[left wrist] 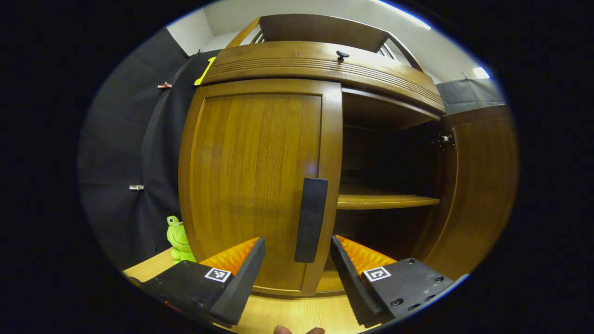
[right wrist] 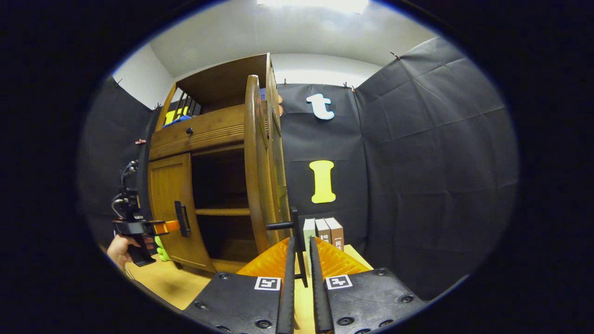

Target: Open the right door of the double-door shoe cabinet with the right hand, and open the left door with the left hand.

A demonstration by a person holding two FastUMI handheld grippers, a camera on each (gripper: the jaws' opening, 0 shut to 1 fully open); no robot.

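Jaws spread before left door handle (left wrist: 311,220), right door (right wrist: 256,162) swung wide

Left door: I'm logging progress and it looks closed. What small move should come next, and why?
Probably ease the left gripper forward until its open fingers straddle the left door's handle, then close. The right door already stands open, the left door is shut, and the handle sits just ahead.
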